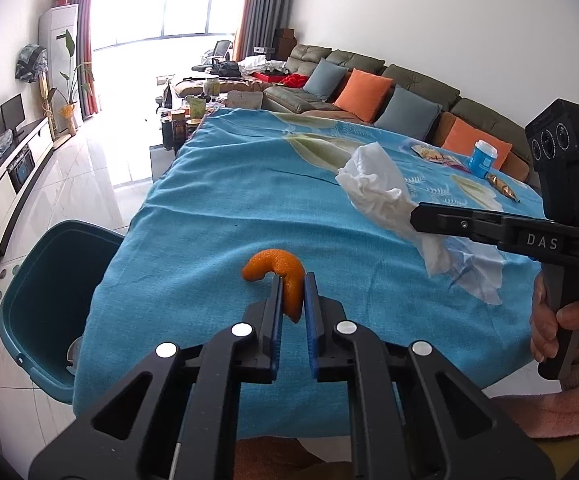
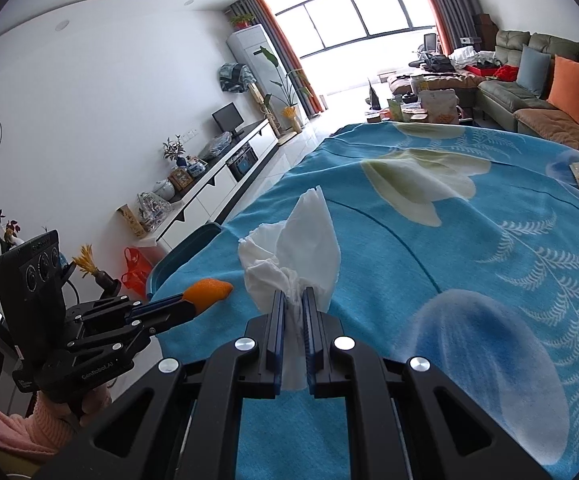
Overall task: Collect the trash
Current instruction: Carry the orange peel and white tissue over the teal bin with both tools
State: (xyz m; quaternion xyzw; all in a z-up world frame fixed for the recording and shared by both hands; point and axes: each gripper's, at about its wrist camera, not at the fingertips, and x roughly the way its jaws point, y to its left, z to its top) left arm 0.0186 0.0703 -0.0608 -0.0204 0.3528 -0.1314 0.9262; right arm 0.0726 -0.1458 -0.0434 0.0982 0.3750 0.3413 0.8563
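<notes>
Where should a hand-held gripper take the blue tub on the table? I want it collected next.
Grip the blue tub across its round body, below the white lid, coming in level from the near side. It stands upright, and the gold wrapper lies close beside it, so a sideways approach looks riskier.

A curved strip of orange peel [image 1: 285,276], bright and glossy, stands on edge at the lower centre of the left wrist view, its lower end pinched, its hooked end curling left. A crumpled white paper tissue [image 2: 295,256] fans upward at the centre of the right wrist view, its twisted neck clamped and lifted above the blue-clothed surface [image 2: 469,264].
</notes>
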